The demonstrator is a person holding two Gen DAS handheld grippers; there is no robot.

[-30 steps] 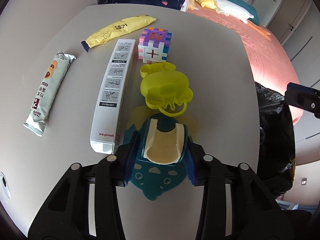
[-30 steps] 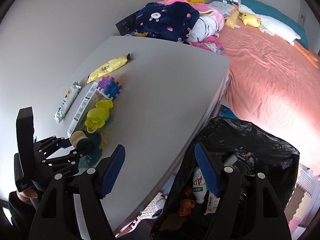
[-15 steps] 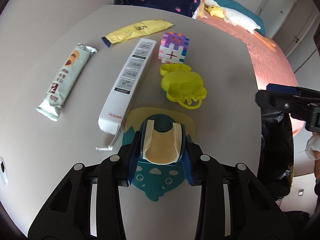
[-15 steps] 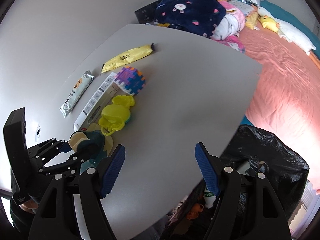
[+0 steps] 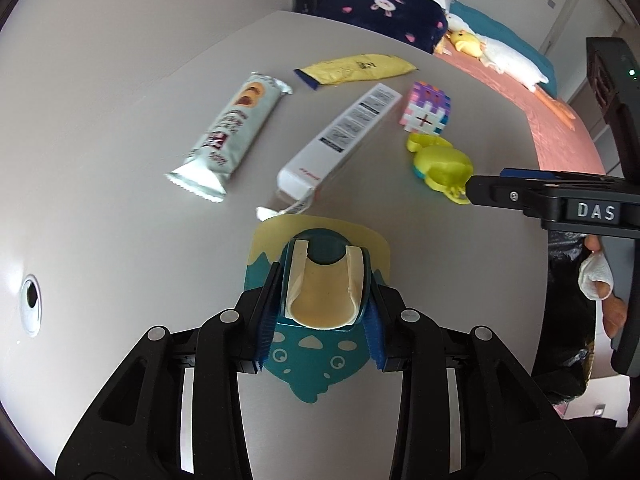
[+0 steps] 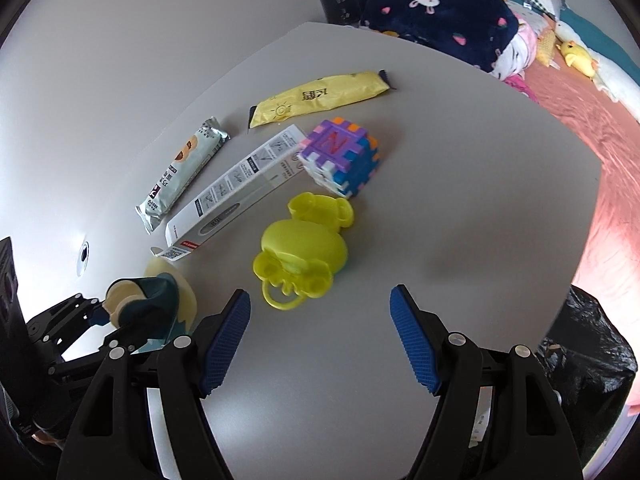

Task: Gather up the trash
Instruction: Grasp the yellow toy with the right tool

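Grey counter [image 6: 460, 208] at twelve o'clock holds three wrappers; left tool [image 5: 320, 312] grips a teal card [image 5: 316, 360], right tool [image 6: 320, 336] gapes empty.

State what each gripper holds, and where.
Left gripper: teal-and-cream cartoon dustpan, clamped across its handle socket. Right gripper: open, holding nothing.

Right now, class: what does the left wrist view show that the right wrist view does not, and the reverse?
Only the left wrist view shows the face print on the teal card that the left gripper clamps. Only the right wrist view shows the right gripper from behind, open and empty, and the purple N on the foam cube. Both show the table, the white box, two wrappers, the yellow toy and the black bag.
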